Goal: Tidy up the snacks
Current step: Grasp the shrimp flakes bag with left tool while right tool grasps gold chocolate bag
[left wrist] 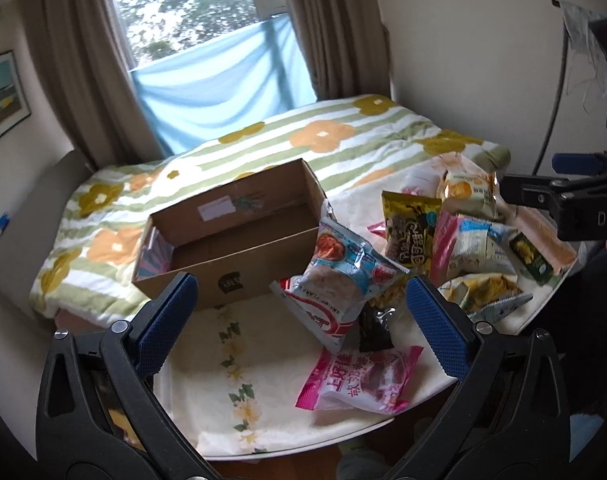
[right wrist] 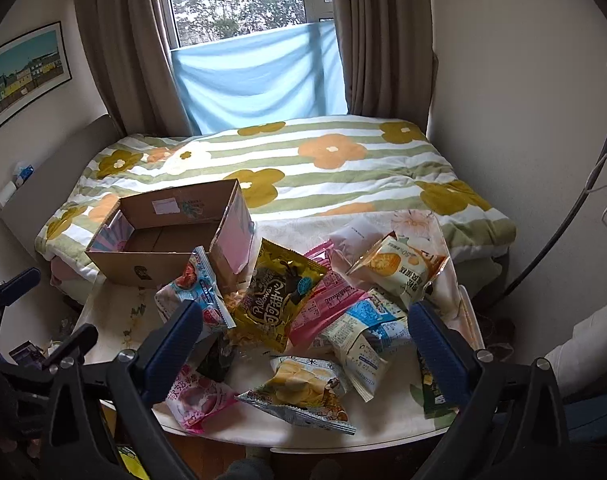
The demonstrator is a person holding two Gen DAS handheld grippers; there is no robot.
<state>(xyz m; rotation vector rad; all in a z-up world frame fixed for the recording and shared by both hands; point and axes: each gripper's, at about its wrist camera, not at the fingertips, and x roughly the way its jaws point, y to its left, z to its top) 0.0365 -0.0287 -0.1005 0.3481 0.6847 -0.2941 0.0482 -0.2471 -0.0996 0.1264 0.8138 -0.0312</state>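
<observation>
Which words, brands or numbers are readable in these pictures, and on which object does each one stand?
"SHRIMP FLAVO…", upside down, cut off: red-and-white snack bag.
"上好佳": pink candy bag.
"Pillows": gold-and-brown snack bag.
"DA…", cut off: right gripper body.
Cardboard box label, other packets' print: too small or blurred to read.

Brown matt cardboard box (left wrist: 239, 248); glossy crinkled plastic snack packets (right wrist: 299, 316); soft cream floral cloth table cover (left wrist: 239, 364); blue textured rubbery pads (left wrist: 165, 322) on black matt plastic gripper arms.

Premises: a home bedroom, shown by a bed (right wrist: 343, 168) with floral quilt, curtained window (right wrist: 239, 0), and framed picture (right wrist: 23, 72).
</observation>
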